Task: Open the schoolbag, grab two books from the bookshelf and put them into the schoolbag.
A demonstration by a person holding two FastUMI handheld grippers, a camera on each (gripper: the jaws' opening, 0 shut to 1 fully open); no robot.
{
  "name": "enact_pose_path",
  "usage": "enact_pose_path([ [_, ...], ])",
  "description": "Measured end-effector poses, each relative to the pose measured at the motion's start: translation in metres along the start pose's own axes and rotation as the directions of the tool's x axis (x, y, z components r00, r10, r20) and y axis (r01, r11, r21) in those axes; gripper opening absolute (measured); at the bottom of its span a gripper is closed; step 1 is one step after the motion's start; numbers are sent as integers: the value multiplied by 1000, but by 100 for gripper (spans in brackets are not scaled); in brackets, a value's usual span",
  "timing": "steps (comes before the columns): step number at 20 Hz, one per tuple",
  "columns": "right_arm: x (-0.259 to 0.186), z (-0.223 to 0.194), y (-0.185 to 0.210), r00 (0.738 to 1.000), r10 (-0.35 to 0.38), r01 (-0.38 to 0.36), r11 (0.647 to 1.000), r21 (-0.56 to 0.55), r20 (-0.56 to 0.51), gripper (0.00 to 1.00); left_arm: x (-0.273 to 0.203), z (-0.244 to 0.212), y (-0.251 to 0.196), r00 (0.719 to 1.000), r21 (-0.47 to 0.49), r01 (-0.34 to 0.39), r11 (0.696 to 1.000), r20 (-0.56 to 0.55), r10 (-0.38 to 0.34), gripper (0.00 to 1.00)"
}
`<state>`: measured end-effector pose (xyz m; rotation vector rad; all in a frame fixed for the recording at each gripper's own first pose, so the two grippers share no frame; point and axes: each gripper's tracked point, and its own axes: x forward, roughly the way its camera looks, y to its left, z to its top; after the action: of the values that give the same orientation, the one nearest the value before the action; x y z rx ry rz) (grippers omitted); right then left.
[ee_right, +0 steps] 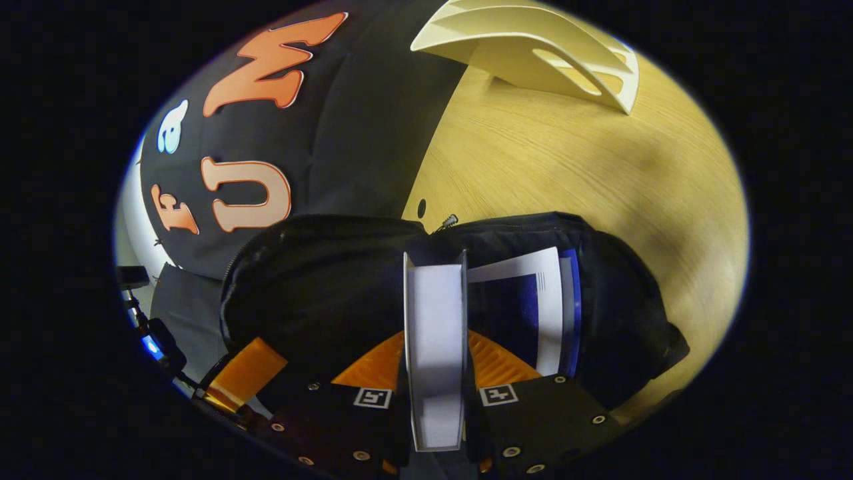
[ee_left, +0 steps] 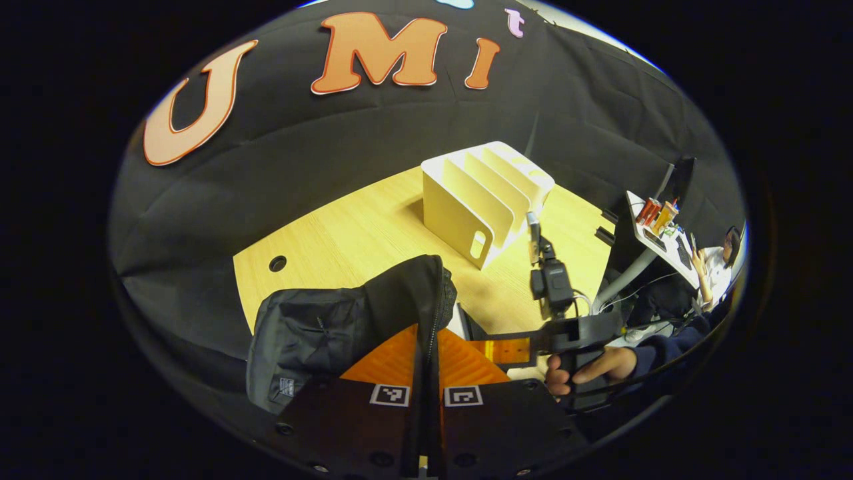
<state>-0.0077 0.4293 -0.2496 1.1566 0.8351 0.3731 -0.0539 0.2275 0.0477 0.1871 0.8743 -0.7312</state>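
The right tool (ee_right: 434, 373) is clamped on a white, stiff-covered book (ee_right: 434, 333), held edge-on with its long axis pointing straight into the schoolbag's (ee_right: 320, 287) open mouth, just ahead. A blue-and-white book (ee_right: 533, 307) already lies inside the bag, beside the held one. The left tool (ee_left: 426, 373) pinches the bag's soft black fabric rim at the zipper, holding it up. Beyond the bag on the wooden bench (ee_right: 566, 173) stands the smooth cream slotted bookshelf (ee_left: 486, 200), its slots bare.
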Motion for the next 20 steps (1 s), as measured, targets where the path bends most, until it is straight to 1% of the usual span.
enact_pose_path([
  [1,5,-3,-2,1000,-14,14,1000,7,-18,35,1,-2,1,1000,2,-6,1000,-2,6,5],
  [2,8,-6,-7,998,-54,55,998,5,-40,36,0,0,1,1000,0,-12,1000,0,12,5],
  [3,8,-9,-15,991,-109,108,994,-10,-72,44,-2,-1,3,1000,-4,-22,1000,-1,22,5],
  [4,3,-13,-26,978,-169,165,985,-43,-120,49,-3,-1,6,999,-10,-41,999,5,41,5],
  [5,-9,-13,-28,967,-214,200,974,-107,-141,41,-2,-4,9,998,-9,-54,998,10,54,5],
  [6,-18,-9,-33,953,-264,234,953,-191,-151,61,-2,-4,11,997,-4,-74,997,15,74,5],
  [7,-26,-3,-36,943,-299,252,928,-275,-145,72,2,-5,12,995,-4,-94,996,17,94,5],
  [8,-37,3,-36,937,-318,257,909,-329,-148,77,3,-6,12,994,-11,-109,994,23,109,6],
  [9,-46,10,-31,936,-313,241,903,-354,-160,86,4,-8,9,993,-25,-115,993,19,115,7],
  [10,-57,21,-27,938,-309,235,898,-371,-155,88,4,-10,5,993,-42,-116,992,18,117,8],
  [11,-68,33,-25,942,-306,232,892,-387,-139,95,6,-10,-1,993,-54,-116,992,22,117,9],
  [13,-95,65,-26,945,-316,253,867,-429,-81,98,10,-10,-9,991,-64,-129,990,26,131,12],
  [14,-111,84,-28,946,-322,267,852,-449,-48,98,12,-10,-13,988,-59,-151,987,29,153,16],
  [15,-127,102,-27,947,-322,277,842,-464,-19,98,16,-11,-16,985,-58,-170,984,28,172,27],
  [16,-143,118,-25,950,-313,275,833,-481,1,98,18,-11,-23,981,-65,-189,980,28,191,31],
  [17,-157,132,-24,951,-308,277,817,-506,25,98,22,-10,-30,978,-77,-202,976,31,204,40],
  [18,-171,147,-23,951,-304,286,792,-540,57,98,26,-9,-39,977,-94,-209,973,32,213,47],
  [20,-201,185,-21,945,-298,317,725,-611,137,98,29,2,-58,970,-133,-224,966,66,234,60],
])
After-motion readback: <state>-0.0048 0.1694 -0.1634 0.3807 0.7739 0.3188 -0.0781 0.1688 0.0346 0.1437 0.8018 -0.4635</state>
